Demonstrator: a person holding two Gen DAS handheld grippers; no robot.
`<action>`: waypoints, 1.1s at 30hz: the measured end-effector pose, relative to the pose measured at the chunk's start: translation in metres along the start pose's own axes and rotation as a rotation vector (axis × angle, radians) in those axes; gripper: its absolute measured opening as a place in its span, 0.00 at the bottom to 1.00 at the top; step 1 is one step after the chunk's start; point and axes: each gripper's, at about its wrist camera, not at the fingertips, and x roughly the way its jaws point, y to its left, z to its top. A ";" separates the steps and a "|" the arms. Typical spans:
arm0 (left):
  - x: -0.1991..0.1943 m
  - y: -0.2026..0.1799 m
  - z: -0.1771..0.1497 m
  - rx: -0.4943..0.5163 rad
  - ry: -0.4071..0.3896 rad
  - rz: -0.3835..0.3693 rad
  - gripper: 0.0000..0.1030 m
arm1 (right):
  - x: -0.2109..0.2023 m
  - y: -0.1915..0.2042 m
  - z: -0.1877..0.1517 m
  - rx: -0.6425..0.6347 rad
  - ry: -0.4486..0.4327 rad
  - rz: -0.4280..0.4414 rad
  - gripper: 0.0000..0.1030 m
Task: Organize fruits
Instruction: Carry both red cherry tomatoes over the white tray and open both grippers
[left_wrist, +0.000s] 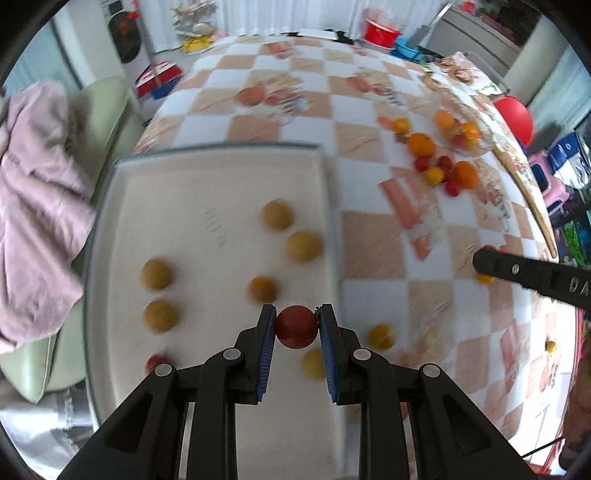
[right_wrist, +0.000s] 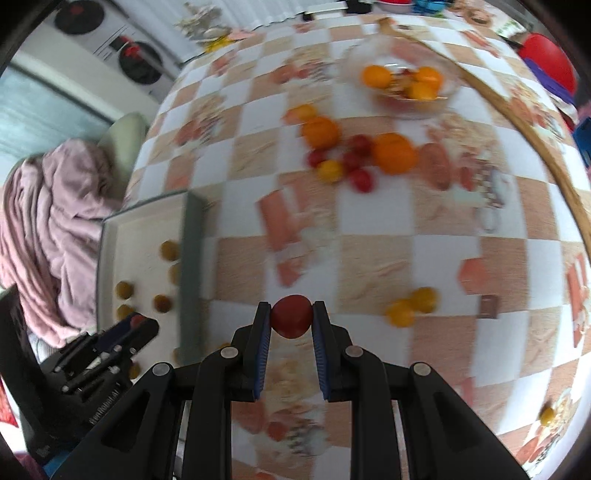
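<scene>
Fruits are scattered over the surface, which wears a checked orange-and-white cloth. Largest after that is the pale tray at the left side, with a raised grey rim; several dull yellow round fruits lie loose on its floor, apart from one another, and a small red one shows near its front edge. Beyond the tray, on a green chair, a pink blanket is heaped. Toward the far right of the surface stands a clear glass bowl with oranges and a few small fruits inside. Just in front of the bowl lies a loose cluster: two oranges, red cherry tomatoes and a yellow one touching or nearly so. Two more yellow fruits sit side by side nearer the front.

The left hand-held gripper is clamped on a red tomato above the tray's right part. The right hand-held gripper pinches a second red tomato over the bare cloth, right of the tray.
</scene>
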 end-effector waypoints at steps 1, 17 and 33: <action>0.000 0.005 -0.004 -0.011 0.003 0.006 0.25 | 0.002 0.006 0.000 -0.008 0.005 0.007 0.23; 0.023 0.052 -0.041 -0.066 0.041 0.050 0.25 | 0.069 0.115 0.012 -0.165 0.121 0.094 0.23; 0.027 0.054 -0.047 -0.047 0.041 0.058 0.25 | 0.122 0.151 0.028 -0.257 0.205 0.034 0.25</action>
